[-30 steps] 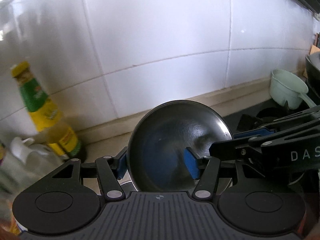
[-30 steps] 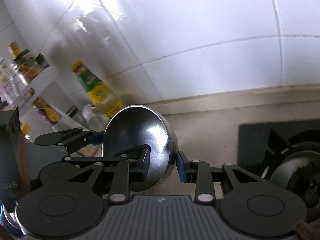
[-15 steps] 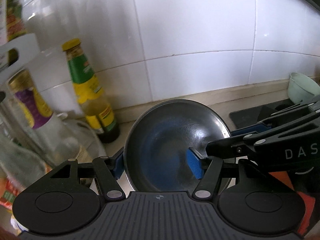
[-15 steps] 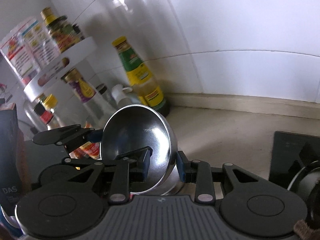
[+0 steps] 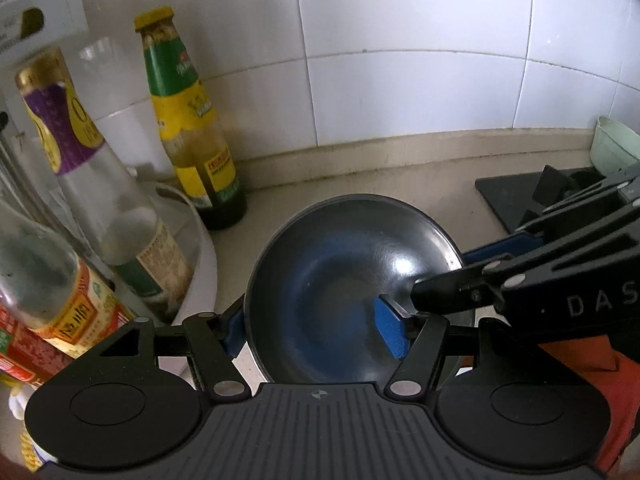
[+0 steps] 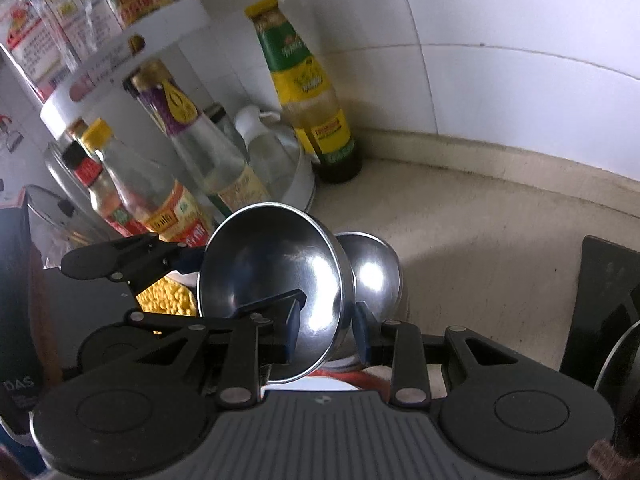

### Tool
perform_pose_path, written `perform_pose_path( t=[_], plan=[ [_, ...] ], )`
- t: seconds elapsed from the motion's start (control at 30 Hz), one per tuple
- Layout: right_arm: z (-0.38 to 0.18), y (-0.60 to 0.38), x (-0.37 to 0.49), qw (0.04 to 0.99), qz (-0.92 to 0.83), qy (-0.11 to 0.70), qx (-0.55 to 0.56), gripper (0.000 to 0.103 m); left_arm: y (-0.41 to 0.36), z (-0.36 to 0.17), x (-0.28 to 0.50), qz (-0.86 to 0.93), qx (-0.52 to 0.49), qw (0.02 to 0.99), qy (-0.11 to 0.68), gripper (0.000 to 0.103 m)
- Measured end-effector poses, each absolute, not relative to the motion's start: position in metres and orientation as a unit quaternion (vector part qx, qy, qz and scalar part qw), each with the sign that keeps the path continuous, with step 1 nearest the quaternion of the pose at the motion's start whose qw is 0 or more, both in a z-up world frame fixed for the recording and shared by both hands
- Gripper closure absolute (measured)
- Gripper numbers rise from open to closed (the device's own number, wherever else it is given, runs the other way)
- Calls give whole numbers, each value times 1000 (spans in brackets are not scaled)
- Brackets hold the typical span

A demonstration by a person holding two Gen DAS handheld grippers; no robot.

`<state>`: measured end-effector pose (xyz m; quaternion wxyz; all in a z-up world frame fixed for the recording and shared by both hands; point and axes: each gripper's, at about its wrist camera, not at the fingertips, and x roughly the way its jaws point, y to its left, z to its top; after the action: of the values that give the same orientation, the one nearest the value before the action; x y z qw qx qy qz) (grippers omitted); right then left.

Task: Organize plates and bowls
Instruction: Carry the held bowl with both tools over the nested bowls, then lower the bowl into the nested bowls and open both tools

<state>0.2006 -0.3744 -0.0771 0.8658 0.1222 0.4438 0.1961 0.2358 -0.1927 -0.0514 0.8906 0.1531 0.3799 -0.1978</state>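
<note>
here, right claw point(image 6: 325, 330) clamped on the round shiny steel bowl's point(image 6: 272, 280) rim, left claw point(image 5: 312, 330) opening, jaws astride its other rim, above the beige counter point(image 6: 480, 232)

White tiled wall point(image 5: 400, 20), beige countertop point(image 6: 460, 240)

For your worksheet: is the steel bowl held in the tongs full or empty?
Empty. The steel bowl shows only its bare, shiny inside in both wrist views, with nothing lying in it.

Both wrist cameras look steeply down along their tongs, close over the worktop point(image 5: 360, 176), facing the tiled wall; both share the steel bowl point(image 5: 344, 280) and green-labelled bottle point(image 6: 308, 92).
</note>
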Motion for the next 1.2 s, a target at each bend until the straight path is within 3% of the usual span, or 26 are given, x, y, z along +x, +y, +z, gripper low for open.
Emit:
perform_pose_path(
  t=[1.0, 1.2],
  plan=[
    [-102, -379, 247, 839, 196, 491, 127, 75, -203, -74, 276, -206, 158, 871, 416, 28],
    [-106, -384, 253, 832, 198, 495, 153, 75, -197, -69, 288, -216, 126, 866, 432, 33]
  ],
)
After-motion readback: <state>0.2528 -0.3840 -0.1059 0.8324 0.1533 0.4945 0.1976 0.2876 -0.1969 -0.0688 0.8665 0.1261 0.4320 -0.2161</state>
